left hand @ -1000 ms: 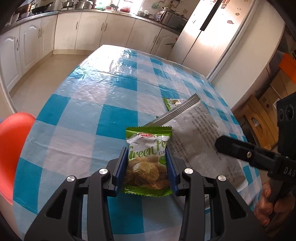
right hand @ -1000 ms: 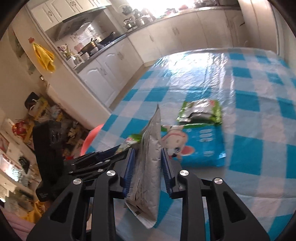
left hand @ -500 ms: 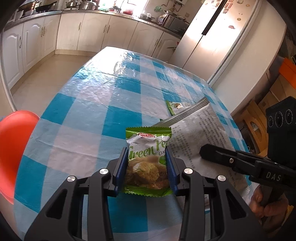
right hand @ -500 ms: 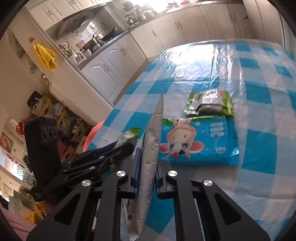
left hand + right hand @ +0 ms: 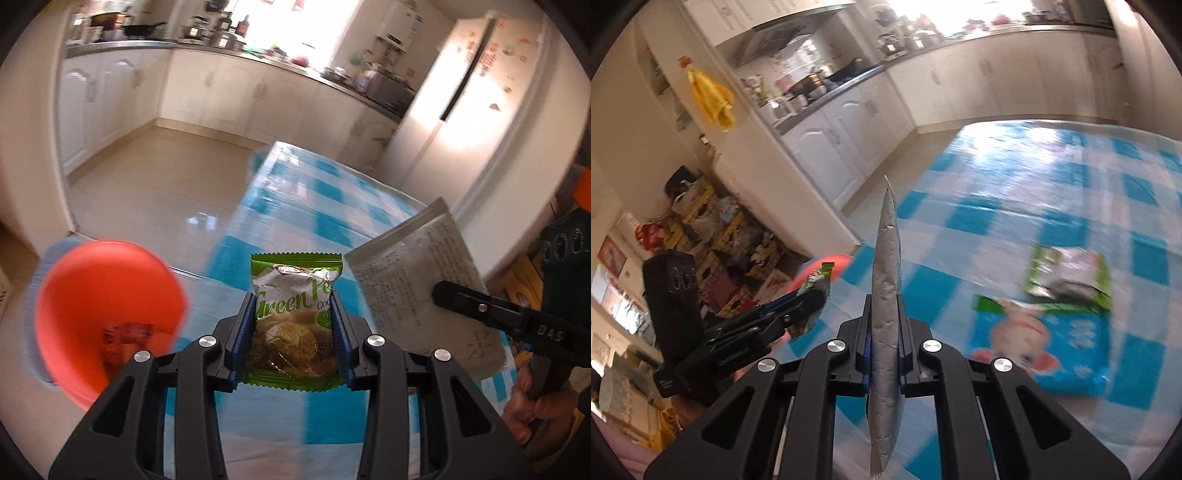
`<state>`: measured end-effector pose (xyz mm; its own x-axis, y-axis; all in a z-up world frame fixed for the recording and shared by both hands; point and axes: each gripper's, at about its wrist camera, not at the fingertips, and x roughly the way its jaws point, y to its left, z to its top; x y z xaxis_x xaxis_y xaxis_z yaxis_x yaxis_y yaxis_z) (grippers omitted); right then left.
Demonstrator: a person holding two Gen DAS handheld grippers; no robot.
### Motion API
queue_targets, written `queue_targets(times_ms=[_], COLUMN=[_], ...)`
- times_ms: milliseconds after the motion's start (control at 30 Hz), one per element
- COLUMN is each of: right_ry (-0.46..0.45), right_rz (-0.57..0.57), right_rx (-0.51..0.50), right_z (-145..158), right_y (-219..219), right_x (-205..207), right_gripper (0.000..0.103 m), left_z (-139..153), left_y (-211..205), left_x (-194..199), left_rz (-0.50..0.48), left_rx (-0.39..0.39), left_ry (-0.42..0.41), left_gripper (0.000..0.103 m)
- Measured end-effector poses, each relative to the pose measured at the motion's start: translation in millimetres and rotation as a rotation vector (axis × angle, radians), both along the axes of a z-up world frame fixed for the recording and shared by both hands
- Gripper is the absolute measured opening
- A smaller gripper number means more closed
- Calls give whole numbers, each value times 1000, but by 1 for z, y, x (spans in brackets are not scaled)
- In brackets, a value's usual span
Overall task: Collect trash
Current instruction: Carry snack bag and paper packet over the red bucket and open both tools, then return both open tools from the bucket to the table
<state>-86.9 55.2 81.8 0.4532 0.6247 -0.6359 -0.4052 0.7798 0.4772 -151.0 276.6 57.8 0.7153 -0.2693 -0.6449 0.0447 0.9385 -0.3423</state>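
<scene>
**Two wrappers carried toward the orange bin**

A green cookie packet [image 5: 295, 321] is held upright between the blue pads of the left gripper [image 5: 294, 332], the fingers closed narrowly on its two side edges, above the near edge of the blue-checked table [image 5: 325, 192]. A flat silver pouch [image 5: 885, 314] is pinched edge-on by the right gripper [image 5: 884, 354], whose fingers are pressed almost together on the foil; in the left wrist view the same pouch is seen to the right of the packet, lifted clear of the cloth. An orange bin [image 5: 107, 295] is seen low at the left, beside the table, with a red wrapper [image 5: 127, 332] already lying inside it. Farther right on the table, a blue wet-wipes pack [image 5: 1041, 343] and a green-and-white wrapper [image 5: 1067, 273] are left lying, touching each other.

The step in hand is judged to be the carry to the bin. It is best done with both grips kept firm until each wrapper is brought squarely over the bin's mouth, since light foil can be expected to flutter and drift once released. The packet, being nearer the bin, would sensibly be dropped first, with the pouch kept well apart so that the two tools are not knocked together. Blur in both views suggests quick motion; a slower approach over the rim would be safer.
</scene>
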Motion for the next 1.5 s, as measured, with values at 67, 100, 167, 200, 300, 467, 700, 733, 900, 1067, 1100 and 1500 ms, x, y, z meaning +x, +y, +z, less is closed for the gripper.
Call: queue_targets(times_ms=[67, 100, 167, 200, 300, 467, 700, 733, 900, 1067, 1100, 1500], right_ry=[-10, -15, -15, -11, -1, 32, 90, 102, 84, 14, 3, -121], right_rz=[33, 52, 82, 100, 148, 227, 279, 276, 217, 140, 130, -19], right_rx=[13, 22, 36, 49, 62, 70, -20, -19, -12, 4, 2, -85], right_z=[6, 8, 11, 11, 9, -6, -46, -53, -53, -28, -24, -2], right_y=[16, 26, 44, 55, 83, 138, 198, 199, 174, 136, 131, 46], right_x=[8, 13, 24, 29, 43, 65, 80, 82, 79, 72, 71, 4], right_gripper=[11, 11, 11, 11, 11, 11, 24, 40, 60, 76, 77, 88], left_z=[0, 0, -3, -5, -12, -26, -51, -55, -68, -65, -65, -22], left_y=[17, 29, 47, 56, 79, 107, 128, 131, 142, 144, 142, 81], left_x=[-1, -1, 1, 2, 5, 16, 24, 24, 18, 17, 17, 11], left_rz=[47, 86, 131, 154, 220, 310, 397, 412, 446, 460, 461, 328], left_rx=[11, 20, 26, 32, 57, 73, 101, 107, 148, 135, 138, 165], left_ry=[3, 6, 22, 31, 58, 104, 162, 171, 216, 218, 213, 107], left_gripper=[40, 40, 40, 40, 41, 41, 65, 69, 81, 82, 82, 83])
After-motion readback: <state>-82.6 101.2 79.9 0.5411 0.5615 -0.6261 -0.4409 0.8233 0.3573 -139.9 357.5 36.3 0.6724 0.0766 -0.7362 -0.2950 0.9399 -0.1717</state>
